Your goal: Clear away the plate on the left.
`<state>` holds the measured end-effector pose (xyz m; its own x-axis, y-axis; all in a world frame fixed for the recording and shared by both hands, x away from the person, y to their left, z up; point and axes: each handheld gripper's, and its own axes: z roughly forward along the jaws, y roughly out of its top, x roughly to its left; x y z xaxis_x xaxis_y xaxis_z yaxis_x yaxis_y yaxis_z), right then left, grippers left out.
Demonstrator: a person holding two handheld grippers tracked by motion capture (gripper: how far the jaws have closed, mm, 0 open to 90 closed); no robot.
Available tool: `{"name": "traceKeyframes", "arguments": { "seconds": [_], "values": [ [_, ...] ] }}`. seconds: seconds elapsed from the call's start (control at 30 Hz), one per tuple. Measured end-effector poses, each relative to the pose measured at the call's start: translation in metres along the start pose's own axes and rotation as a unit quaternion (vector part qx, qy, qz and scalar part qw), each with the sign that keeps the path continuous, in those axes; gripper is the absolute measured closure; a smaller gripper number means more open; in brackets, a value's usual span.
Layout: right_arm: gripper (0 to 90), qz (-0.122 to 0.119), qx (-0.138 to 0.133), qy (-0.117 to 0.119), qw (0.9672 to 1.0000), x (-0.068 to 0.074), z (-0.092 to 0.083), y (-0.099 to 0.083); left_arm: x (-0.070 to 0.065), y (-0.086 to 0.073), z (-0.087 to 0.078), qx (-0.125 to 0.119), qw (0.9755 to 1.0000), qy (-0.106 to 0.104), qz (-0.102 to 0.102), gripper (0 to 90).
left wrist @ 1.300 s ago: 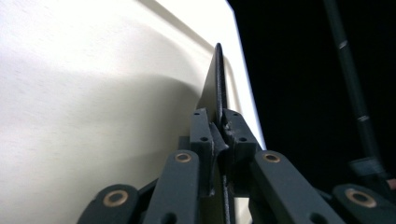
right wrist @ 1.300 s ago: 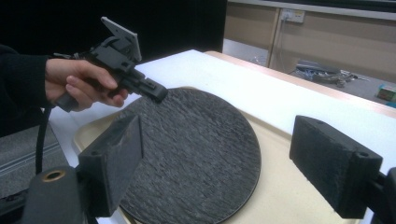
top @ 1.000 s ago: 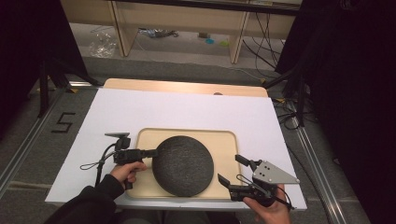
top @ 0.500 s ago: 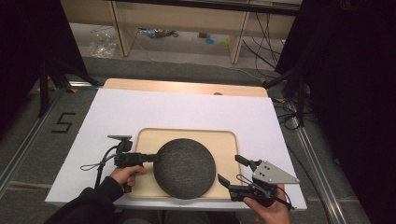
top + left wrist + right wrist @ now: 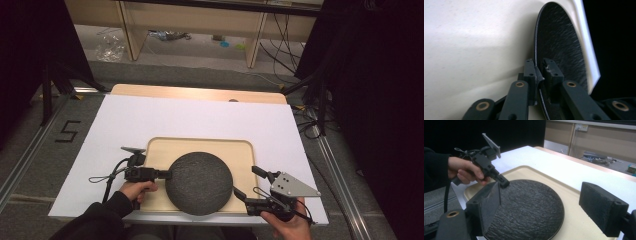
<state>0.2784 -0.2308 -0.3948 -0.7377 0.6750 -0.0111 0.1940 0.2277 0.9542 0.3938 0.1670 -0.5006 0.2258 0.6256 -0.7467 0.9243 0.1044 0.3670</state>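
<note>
A round, dark, rough-textured plate [image 5: 199, 182] lies on a beige tray [image 5: 200, 146] near the table's front edge. My left gripper [image 5: 168, 174] reaches the plate's left rim from the left. In the left gripper view its jaws [image 5: 541, 68] straddle the thin rim of the plate [image 5: 559, 42] with a narrow gap showing; they have just been opening. My right gripper [image 5: 245, 181] stands wide open just off the plate's right side, nothing between its pads [image 5: 602, 206]. The right gripper view shows the left gripper [image 5: 504, 183] at the plate's [image 5: 529, 207] far rim.
A white sheet [image 5: 200, 117] covers the wooden table under the tray. Cables trail from the left gripper across the sheet [image 5: 107, 177]. Shelves and clutter sit on the floor beyond the table's far edge.
The left gripper and the plate have shifted slightly toward the near edge of the tray. The left jaws have parted a little. The right gripper has stayed put.
</note>
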Motion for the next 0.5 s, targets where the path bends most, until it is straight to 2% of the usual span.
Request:
{"name": "traceKeyframes", "arguments": {
  "seconds": [0.03, 0.13, 0.17, 0.2, 0.23, 0.3, 0.33, 0.37, 0.4, 0.43, 0.5],
  "values": [
    [18.6, 0.000, 0.001, -0.001, 1.0000, 0.000, 0.000, 0.000, -0.002, 0.001, -0.001, 0.002, 0.9999, -0.009, -0.007, 74.6],
    [18.6, 0.001, 0.002, -0.002, 1.0000, 0.000, 0.000, 0.000, -0.002, 0.002, -0.003, -0.001, 0.9999, -0.013, -0.005, 67.6],
    [18.6, 0.002, -0.003, -0.005, 1.0000, 0.000, 0.001, -0.001, -0.004, 0.002, -0.004, -0.003, 0.9996, -0.014, -0.024, 67.6],
    [18.6, 0.000, 0.002, -0.002, 1.0000, 0.000, 0.000, 0.000, -0.004, 0.004, -0.008, -0.012, 0.9992, -0.016, -0.034, 62.6],
    [18.6, 0.000, 0.002, -0.002, 1.0000, 0.000, 0.000, 0.000, -0.004, 0.004, -0.008, -0.012, 0.9992, -0.016, -0.034, 62.2],
    [18.6, 0.000, 0.002, -0.001, 1.0000, 0.000, 0.000, 0.000, -0.004, 0.006, -0.013, -0.020, 0.9990, -0.023, -0.031, 62.0],
    [18.6, 0.000, 0.002, -0.002, 1.0000, 0.000, 0.000, 0.000, -0.002, 0.007, -0.015, -0.025, 0.9994, -0.021, -0.014, 61.0],
    [18.6, 0.002, 0.004, -0.001, 1.0000, 0.001, 0.000, 0.000, -0.003, 0.007, -0.017, -0.030, 0.9993, -0.016, -0.014, 59.6],
    [18.6, 0.002, 0.004, -0.001, 1.0000, 0.001, 0.000, 0.000, 0.000, 0.009, -0.018, -0.031, 0.9994, -0.014, 0.001, 59.6],
    [18.6, 0.000, 0.001, -0.002, 1.0000, 0.000, 0.000, 0.000, 0.001, 0.011, -0.021, -0.029, 0.9994, -0.017, 0.007, 57.8],
    [18.6, 0.003, 0.003, -0.001, 1.0000, 0.000, 0.000, 0.000, 0.000, 0.012, -0.023, -0.034, 0.9993, -0.015, 0.006, 56.9]
  ]
}}
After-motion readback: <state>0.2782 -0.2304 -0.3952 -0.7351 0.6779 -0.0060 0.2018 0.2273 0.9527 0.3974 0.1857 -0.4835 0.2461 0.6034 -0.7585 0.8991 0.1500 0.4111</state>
